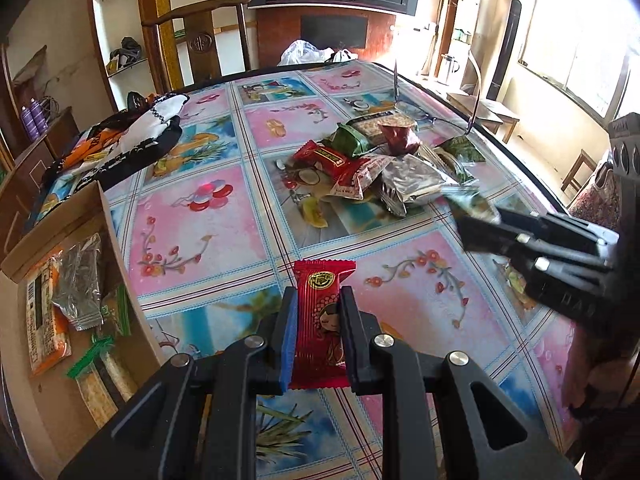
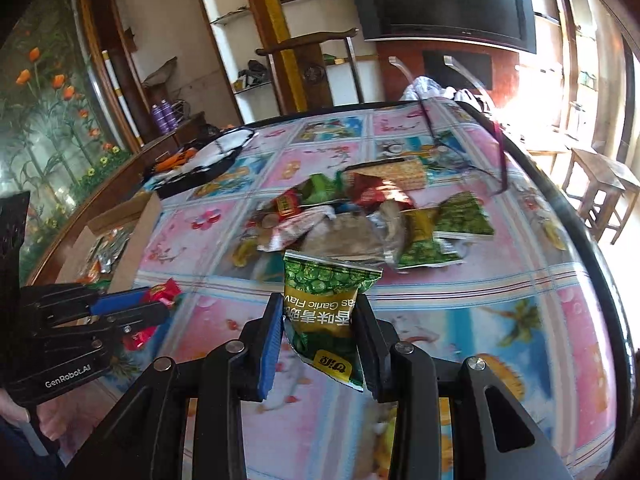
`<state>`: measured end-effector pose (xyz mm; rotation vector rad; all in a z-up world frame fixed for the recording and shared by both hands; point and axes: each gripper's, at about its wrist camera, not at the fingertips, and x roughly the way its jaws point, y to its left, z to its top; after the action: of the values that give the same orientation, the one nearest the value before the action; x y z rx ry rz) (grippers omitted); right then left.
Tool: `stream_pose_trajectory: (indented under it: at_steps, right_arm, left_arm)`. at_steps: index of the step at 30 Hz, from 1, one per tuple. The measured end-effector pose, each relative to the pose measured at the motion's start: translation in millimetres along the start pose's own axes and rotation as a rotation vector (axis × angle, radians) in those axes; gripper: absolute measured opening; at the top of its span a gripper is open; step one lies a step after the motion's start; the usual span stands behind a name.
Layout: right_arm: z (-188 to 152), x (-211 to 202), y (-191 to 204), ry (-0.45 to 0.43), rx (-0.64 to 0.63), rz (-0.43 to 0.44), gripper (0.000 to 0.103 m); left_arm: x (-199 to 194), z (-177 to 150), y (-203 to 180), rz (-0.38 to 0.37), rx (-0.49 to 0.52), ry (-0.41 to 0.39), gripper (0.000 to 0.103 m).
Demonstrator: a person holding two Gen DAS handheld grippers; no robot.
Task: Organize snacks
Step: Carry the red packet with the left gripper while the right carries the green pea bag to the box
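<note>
My left gripper (image 1: 318,312) is shut on a red candy packet (image 1: 320,320) with a cartoon figure, held above the table near the cardboard box (image 1: 132,280). My right gripper (image 2: 318,320) is shut on a green pea snack packet (image 2: 324,308), lifted off the table in front of the snack pile (image 2: 360,216). The right gripper (image 1: 480,228) also shows at the right of the left wrist view, with the green packet (image 1: 474,200) in its tips. The left gripper (image 2: 160,308) with its red packet (image 2: 164,290) appears at the left of the right wrist view.
The cardboard box holds several snack packets (image 1: 76,280). A loose pile of red, green and silver packets (image 1: 376,160) lies mid-table on the patterned tablecloth (image 1: 208,232). A black-and-white bag (image 1: 132,136) lies at the far left; a chair (image 1: 200,32) stands behind the table.
</note>
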<state>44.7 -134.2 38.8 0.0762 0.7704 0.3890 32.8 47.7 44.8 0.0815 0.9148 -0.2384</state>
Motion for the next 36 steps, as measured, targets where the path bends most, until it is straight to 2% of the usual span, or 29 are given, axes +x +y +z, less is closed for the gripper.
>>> stream_pose_trajectory:
  at_steps: [10, 29, 36]
  right_arm:
    - [-9, 8, 46, 0.014, -0.105, 0.040, 0.037]
    - [-8, 9, 42, 0.013, -0.079, 0.023, 0.037]
    - [-8, 11, 57, 0.006, -0.056, 0.060, 0.037]
  left_arm:
    - [-3, 0, 4, 0.003, -0.008, -0.007, 0.019]
    - [-17, 4, 26, -0.016, -0.076, -0.043, 0.019]
    - [-31, 6, 49, -0.018, -0.132, -0.079, 0.019]
